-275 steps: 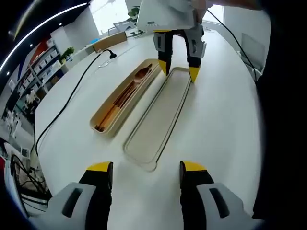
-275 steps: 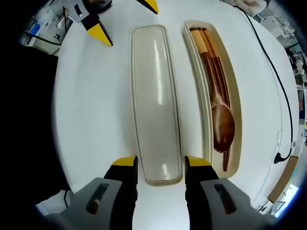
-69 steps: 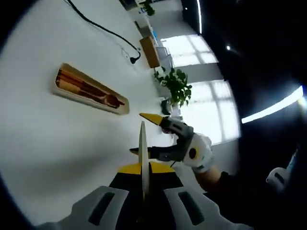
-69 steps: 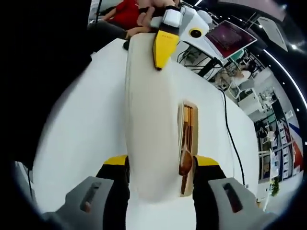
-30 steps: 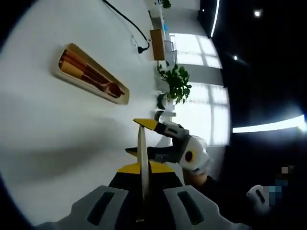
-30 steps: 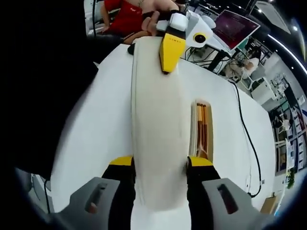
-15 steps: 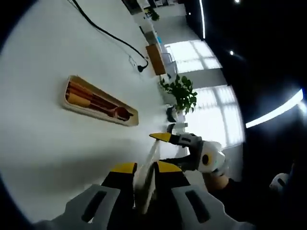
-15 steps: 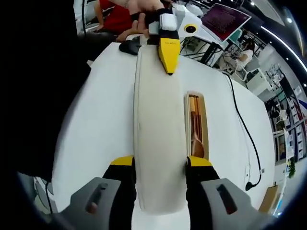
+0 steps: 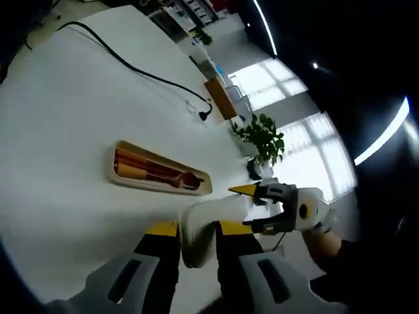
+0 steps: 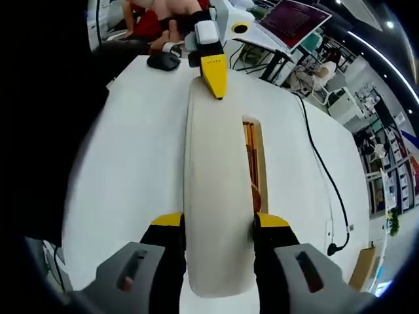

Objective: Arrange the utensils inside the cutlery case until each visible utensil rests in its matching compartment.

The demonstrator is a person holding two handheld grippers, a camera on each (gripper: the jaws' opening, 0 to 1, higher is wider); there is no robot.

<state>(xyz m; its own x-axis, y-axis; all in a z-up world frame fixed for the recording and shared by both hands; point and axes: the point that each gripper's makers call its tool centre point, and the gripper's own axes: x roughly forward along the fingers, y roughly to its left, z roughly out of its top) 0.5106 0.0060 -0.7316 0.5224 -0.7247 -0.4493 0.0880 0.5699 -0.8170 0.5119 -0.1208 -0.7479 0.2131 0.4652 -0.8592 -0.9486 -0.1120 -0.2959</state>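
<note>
Both of your hand-held grippers grip the cream lid, one at each end, above the white desk.

Your right hand-held gripper (image 10: pixel 218 226) is clenched on the near end of the lid (image 10: pixel 216 176), its yellow-tipped jaws pressed against the lid's two long sides. Your left hand-held gripper (image 9: pixel 195 228) clamps the opposite end of that lid (image 9: pixel 200 222), and you can see its yellow tip (image 10: pixel 213 75) on the lid's far end in the right gripper view. In the left gripper view the right hand-held gripper (image 9: pixel 252 206) comes in from the right, at the lid's far end. Beyond the lid, the open cutlery case (image 9: pixel 160 175) lies flat on the desk (image 9: pixel 59 131), holding the wooden spoon (image 9: pixel 186 180) and chopsticks (image 9: pixel 141 167). In the right gripper view the case (image 10: pixel 260 163) lies just beside the lid, partly hidden behind it. A black cable (image 9: pixel 131 65) runs across the desk well apart from the case.
</note>
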